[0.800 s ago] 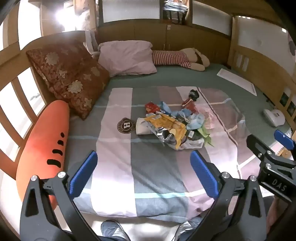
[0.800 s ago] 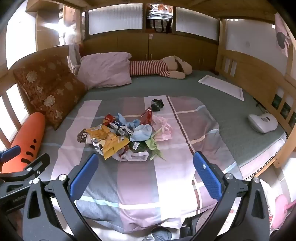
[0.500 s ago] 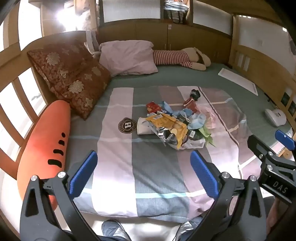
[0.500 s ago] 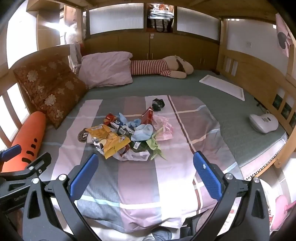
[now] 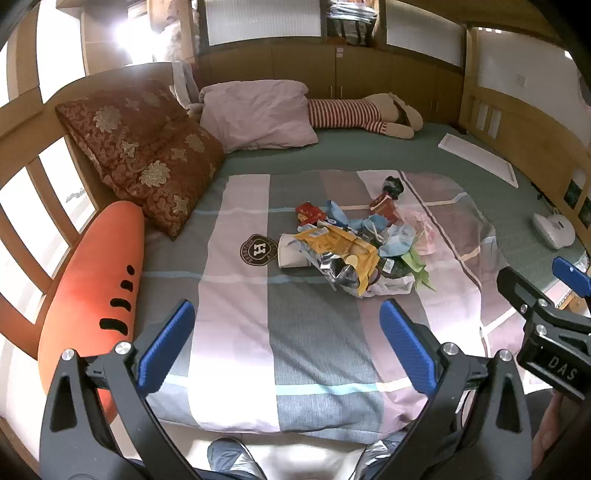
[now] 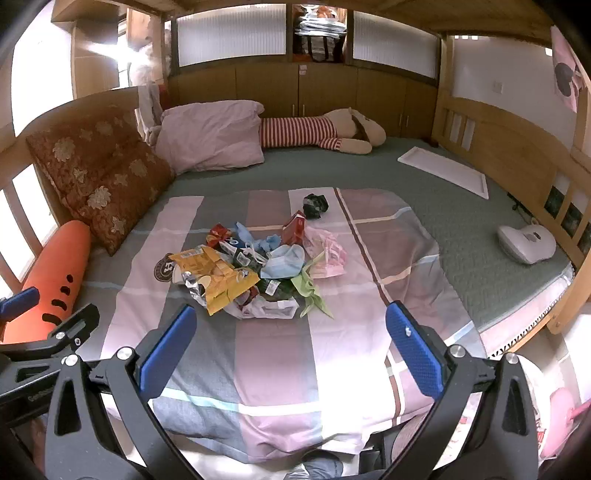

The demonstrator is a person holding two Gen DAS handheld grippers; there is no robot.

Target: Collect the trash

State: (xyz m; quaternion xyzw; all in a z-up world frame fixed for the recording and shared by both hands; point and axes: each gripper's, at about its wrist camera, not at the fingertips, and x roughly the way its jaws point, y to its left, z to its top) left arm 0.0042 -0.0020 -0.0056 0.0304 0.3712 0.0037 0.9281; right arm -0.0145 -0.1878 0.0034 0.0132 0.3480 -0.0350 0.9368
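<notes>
Both wrist views look from the foot of the bed (image 5: 332,158), angled down toward the headboard side, the left view from further left. They share the trash pile (image 5: 354,251) mid-quilt, well ahead, and each catches the other gripper at its edge.

A wooden bed frame (image 6: 491,147) with slatted sides encloses a green mattress (image 6: 424,206), part covered by a striped grey and pink sheet (image 6: 280,354). At the far end run wooden cabinets (image 6: 325,96) below frosted window panels (image 6: 231,35). Bright light enters at far left (image 5: 127,33). A white wall (image 6: 498,74) stands right.
</notes>
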